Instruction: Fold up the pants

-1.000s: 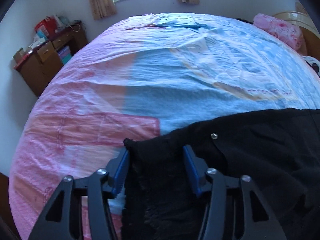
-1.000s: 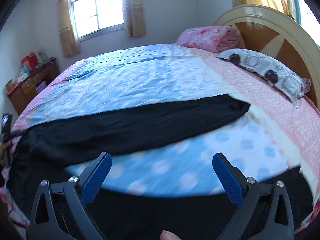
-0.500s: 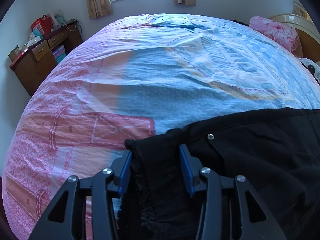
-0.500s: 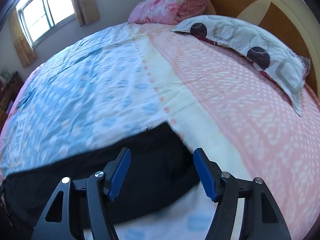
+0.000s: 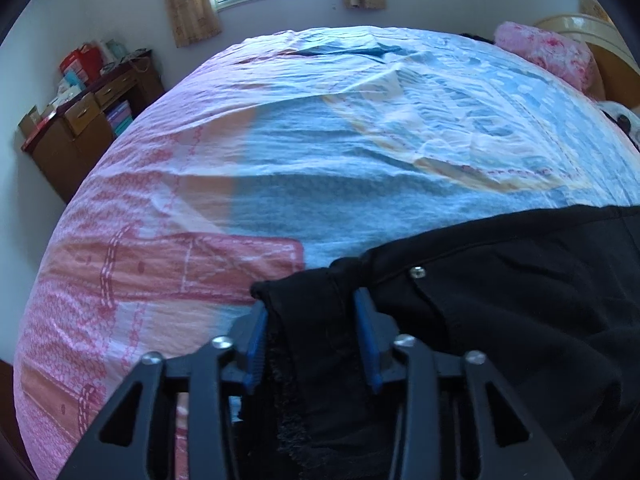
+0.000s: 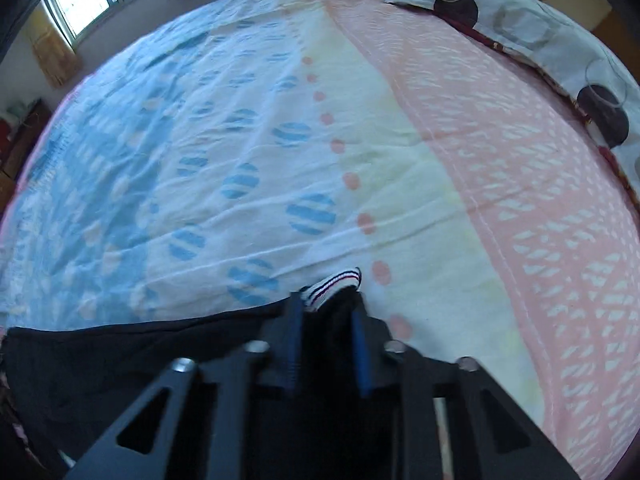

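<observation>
Pinching both ends — left hand-held gripper clamped on pants waistband, right hand-held gripper on striped cuff; lift w/ even tension, carry cuff to waist.

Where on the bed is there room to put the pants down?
Plenty: the wide blue stretch of bedspread beyond the black pants, and the pink strip before the spotted pillow. It is crowded near both tools, left and right, where the pants bunch.

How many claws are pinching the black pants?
2: the left claw pinches the pants at the waist end, the right claw at the striped cuff.
</observation>
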### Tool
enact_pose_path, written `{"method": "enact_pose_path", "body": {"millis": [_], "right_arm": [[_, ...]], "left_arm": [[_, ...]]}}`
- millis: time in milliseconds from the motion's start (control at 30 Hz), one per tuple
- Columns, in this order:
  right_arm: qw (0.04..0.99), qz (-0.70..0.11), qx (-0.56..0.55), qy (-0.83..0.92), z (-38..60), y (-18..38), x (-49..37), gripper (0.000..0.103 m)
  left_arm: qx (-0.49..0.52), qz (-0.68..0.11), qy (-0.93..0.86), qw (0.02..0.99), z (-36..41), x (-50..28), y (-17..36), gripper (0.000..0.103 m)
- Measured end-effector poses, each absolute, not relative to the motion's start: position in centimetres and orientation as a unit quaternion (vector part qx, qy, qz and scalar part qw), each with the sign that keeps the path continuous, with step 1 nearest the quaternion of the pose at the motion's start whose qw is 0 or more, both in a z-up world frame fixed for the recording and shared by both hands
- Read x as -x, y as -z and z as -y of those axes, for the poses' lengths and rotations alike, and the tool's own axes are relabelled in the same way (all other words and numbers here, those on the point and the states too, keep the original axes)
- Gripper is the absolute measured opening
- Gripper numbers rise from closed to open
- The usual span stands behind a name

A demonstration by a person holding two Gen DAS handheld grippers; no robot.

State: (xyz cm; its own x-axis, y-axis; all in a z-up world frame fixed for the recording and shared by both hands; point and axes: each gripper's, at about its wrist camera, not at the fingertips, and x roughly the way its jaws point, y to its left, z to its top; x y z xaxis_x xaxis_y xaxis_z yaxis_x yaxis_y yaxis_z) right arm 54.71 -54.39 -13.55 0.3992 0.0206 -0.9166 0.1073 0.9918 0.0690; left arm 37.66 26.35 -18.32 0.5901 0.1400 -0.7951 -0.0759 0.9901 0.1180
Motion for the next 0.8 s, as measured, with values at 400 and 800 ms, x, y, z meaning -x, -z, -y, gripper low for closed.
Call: {"method": "enact_pose_path", "body": {"millis": [400, 800], "right_arm": [[0.894, -0.447, -0.034, -0.005, 53.3, 2.0, -45.3, 0.007], [0.915, -0.401, -0.032, -0.039, 55.2, -0.8, -27.2, 0.007]], "left_arm": [[0.002, -0.38, -0.03, 0.925, -26.9, -31.9, 10.3, 0.025], [0.042, -0.329, 0.011, 0.943, -27.7, -18.1, 9.2, 0.025]]}}
